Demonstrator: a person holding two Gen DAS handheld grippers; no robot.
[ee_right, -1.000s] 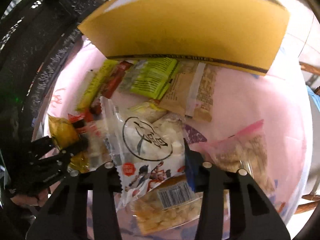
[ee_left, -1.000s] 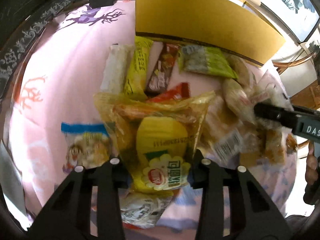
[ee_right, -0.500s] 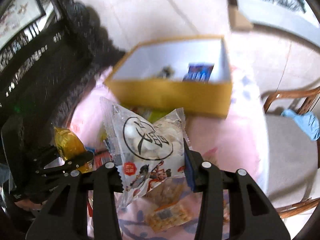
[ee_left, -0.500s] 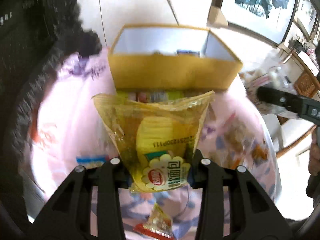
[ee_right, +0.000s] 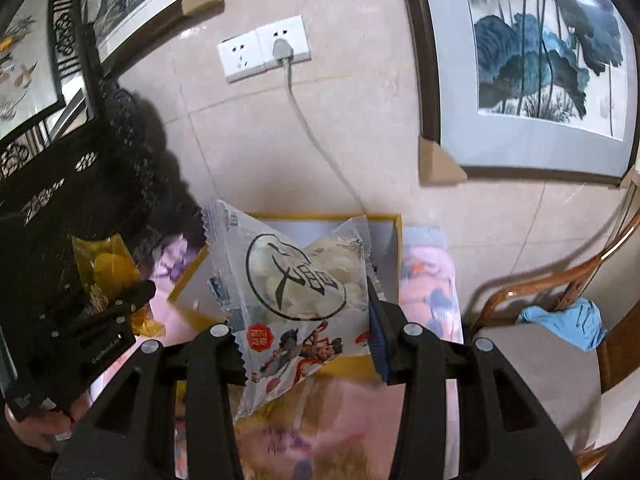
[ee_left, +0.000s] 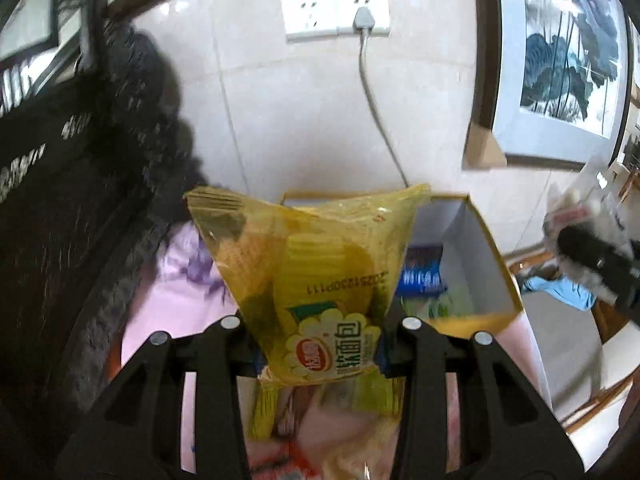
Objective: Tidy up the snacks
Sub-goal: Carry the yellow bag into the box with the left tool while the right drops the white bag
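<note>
The left gripper point(ee_left: 320, 354) is clamped on the lower part of a yellow snack packet point(ee_left: 316, 276), which stands upright between its two black fingers point(ee_left: 224, 360) and fans out above them. The right gripper point(ee_right: 306, 346) pinches a white, clear-windowed snack packet point(ee_right: 296, 280) the same way, with the packet's bottom edge hanging below the fingertips. In the right wrist view the left gripper shows at the left side, gripped from below by a bare hand point(ee_right: 38, 426), with both grippers tilted forward and downward.
</note>
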